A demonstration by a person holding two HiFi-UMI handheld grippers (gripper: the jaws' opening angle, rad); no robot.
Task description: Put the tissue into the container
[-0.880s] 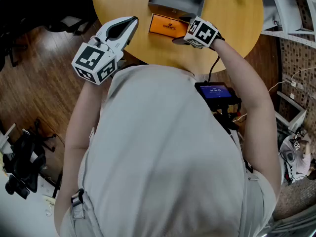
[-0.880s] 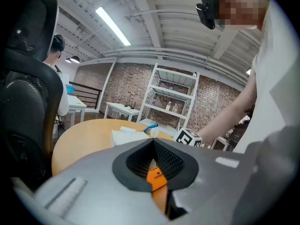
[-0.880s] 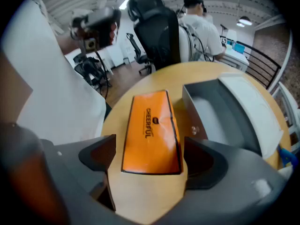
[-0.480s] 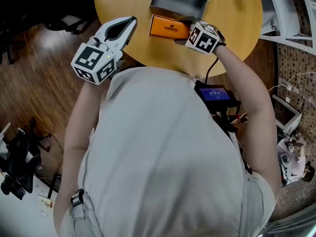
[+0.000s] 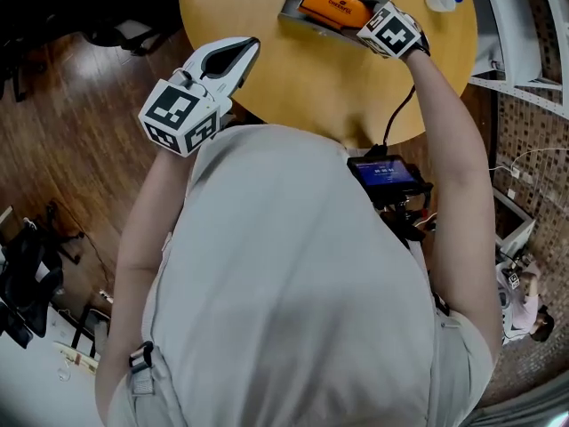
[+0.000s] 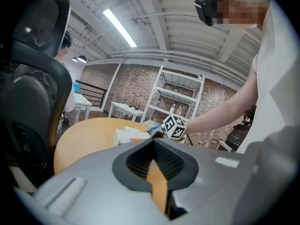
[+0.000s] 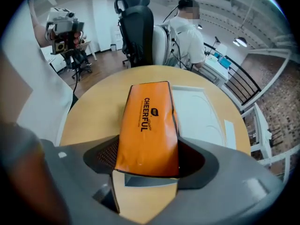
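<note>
Starting at the left, the left gripper [image 5: 240, 52] hovers above the near edge of the table [image 5: 267, 87], jaws closed together on nothing (it has no part in this step, I judge). Farther right, the container [image 5: 291, 9] sits at the far edge, cut off by the top of the head view, so its far wall and depth cannot be read. The orange tissue pack [image 5: 334, 4] hangs tilted over it, pinched by one end in the right gripper [image 5: 360, 25], whose jaws stand wide around it. Let go now, the long pack could catch the near rim and lie propped across it. In the right gripper view the pack hides that rim.
</note>
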